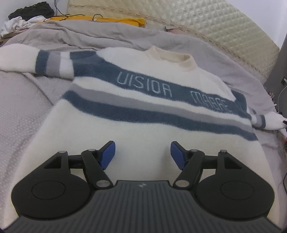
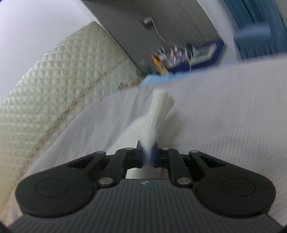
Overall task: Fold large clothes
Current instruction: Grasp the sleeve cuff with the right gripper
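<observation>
A white sweater (image 1: 136, 129) with blue and grey stripes and pale lettering lies flat on the bed, collar away from me, both sleeves stretched out sideways. In the left wrist view my left gripper (image 1: 142, 154) hovers over the sweater's lower white part, its blue pads wide apart with nothing between them. In the right wrist view my right gripper (image 2: 148, 155) is shut on the white sleeve (image 2: 157, 114). The sleeve's ribbed cuff sticks out ahead of the pinched pads, above the grey bedsheet (image 2: 224, 116). This view is blurred.
A quilted cream headboard (image 1: 224, 26) runs behind the bed. A yellow cloth (image 1: 129, 20), white and black clothes (image 1: 26, 16) and cables lie at the bed's far left. A cluttered bedside shelf (image 2: 179, 57) and a blue curtain (image 2: 256, 26) stand beyond the bed's right side.
</observation>
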